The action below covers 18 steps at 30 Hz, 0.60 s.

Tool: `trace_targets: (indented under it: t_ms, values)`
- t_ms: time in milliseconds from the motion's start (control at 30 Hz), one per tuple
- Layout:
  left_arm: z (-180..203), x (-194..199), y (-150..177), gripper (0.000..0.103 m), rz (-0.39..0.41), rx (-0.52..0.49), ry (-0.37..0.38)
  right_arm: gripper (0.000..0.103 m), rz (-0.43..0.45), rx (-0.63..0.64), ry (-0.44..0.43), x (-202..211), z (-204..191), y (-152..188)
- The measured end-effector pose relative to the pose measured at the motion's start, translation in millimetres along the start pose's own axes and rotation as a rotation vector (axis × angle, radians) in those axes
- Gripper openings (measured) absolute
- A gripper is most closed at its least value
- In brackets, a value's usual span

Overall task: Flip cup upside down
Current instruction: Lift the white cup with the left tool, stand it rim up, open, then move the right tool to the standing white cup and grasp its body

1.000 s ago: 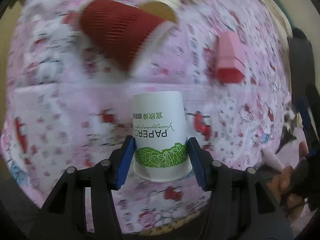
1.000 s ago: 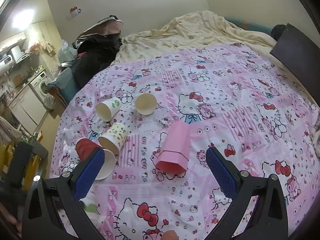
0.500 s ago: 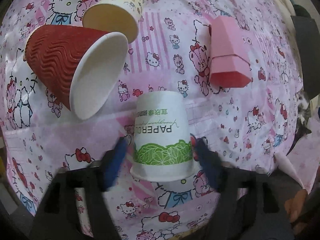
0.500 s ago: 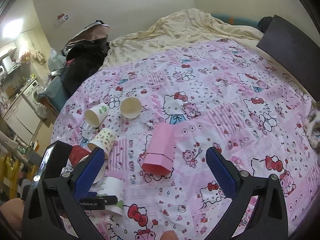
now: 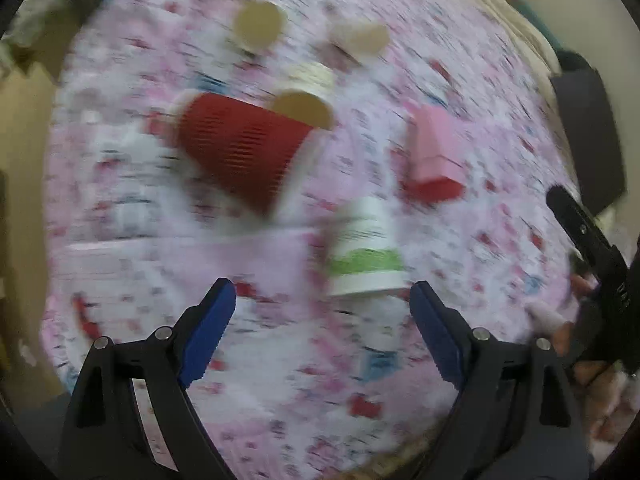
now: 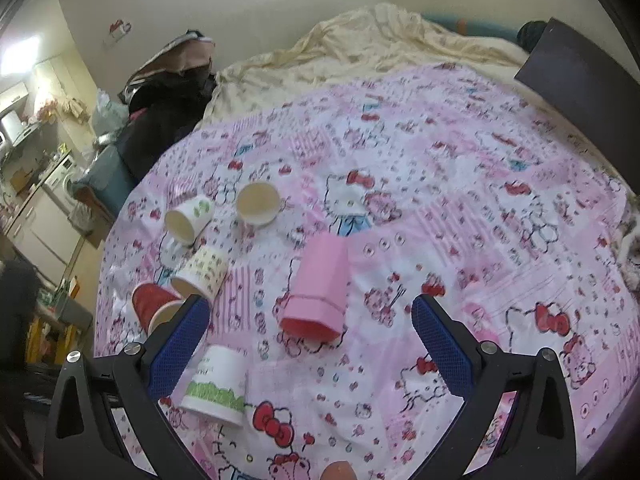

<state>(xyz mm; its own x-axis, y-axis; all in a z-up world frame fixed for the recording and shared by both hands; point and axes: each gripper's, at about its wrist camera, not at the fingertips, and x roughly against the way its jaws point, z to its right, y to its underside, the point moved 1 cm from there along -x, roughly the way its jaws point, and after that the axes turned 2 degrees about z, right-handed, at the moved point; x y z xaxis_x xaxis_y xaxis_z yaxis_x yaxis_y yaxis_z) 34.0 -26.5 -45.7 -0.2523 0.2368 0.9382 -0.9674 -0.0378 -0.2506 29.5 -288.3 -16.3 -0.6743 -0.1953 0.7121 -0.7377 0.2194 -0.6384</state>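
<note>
White cup with green band (image 6: pixel 216 390) stands rim-down on the pink bedsheet (image 6: pixel 460 208), so flip looks done; left gripper (image 5: pixel 322 316) spread, clear of it, right gripper (image 6: pixel 310 332) spread, empty. 5 other cups lie tipped, incl. red cup (image 5: pixel 244 152), pink cup (image 6: pixel 320 292); visible mouths look empty

White cup (image 6: pixel 216 388) with green leaf band, ribbed red cup (image 5: pixel 244 156), pink cartoon-cat bedsheet (image 6: pixel 460 208), blue fingers (image 6: pixel 178 348)
</note>
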Motion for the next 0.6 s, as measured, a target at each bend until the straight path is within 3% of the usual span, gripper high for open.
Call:
trace_targets:
  t_ms: [133,300,400,600]
  values:
    - [-29.0,5.3,16.1,0.086,0.100,0.037,-0.062,0.103,-0.092,-0.004,-0.050,-16.9,-8.7,11.6]
    - [-44.0,6.0,19.3,0.086,0.245,0.033,-0.134,0.103,-0.257,-0.140,-0.179,-49.2,-4.9,30.3]
    - [-36.1,13.1,16.0,0.086,0.263,0.015,-0.074,0.103,-0.356,-0.160,-0.219,-63.0,-10.9,42.2]
    - [-22.5,20.1,12.3,0.086,0.299,-0.042,-0.112,0.102,-0.526,-0.169,-0.259,-78.5,-27.1,48.1]
